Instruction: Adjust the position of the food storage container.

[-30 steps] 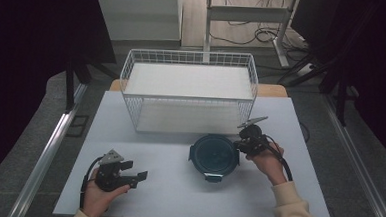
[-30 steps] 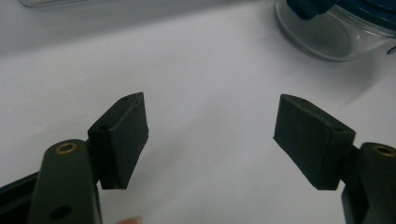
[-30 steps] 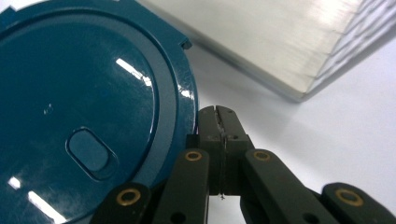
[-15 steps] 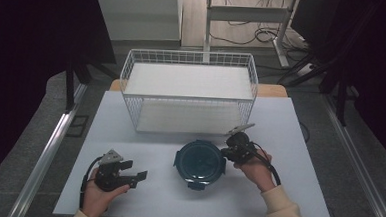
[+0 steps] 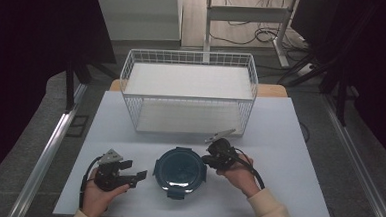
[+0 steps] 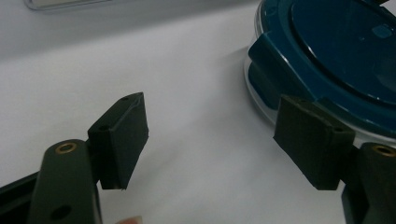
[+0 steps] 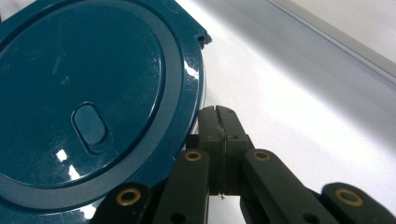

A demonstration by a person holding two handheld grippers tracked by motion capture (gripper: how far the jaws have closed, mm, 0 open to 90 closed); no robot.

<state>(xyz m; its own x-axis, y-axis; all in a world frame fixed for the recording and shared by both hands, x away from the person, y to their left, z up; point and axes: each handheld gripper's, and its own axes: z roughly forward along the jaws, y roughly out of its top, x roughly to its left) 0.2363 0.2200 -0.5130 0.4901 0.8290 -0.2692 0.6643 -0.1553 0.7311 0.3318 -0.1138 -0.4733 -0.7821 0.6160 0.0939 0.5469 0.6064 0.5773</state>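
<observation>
Two grippers working one container | round teal-lidded food container sitting on the white table, between both | right gripper pressing its clenched jaws against the rim (nothing visibly pinched between them) | left gripper spread wide, empty, container lying just beyond its right fingertip | wire basket standing farther off

- A white table stands on a grey floor.
- A white wire basket sits at the table's far side, its front towards the camera.
- A wooden edge shows behind the basket at either end.
- Metal rails run along the floor on both sides.
- Beyond, a desk frame with loose cables stands on a pale floor.
- The room's sides are dark.
</observation>
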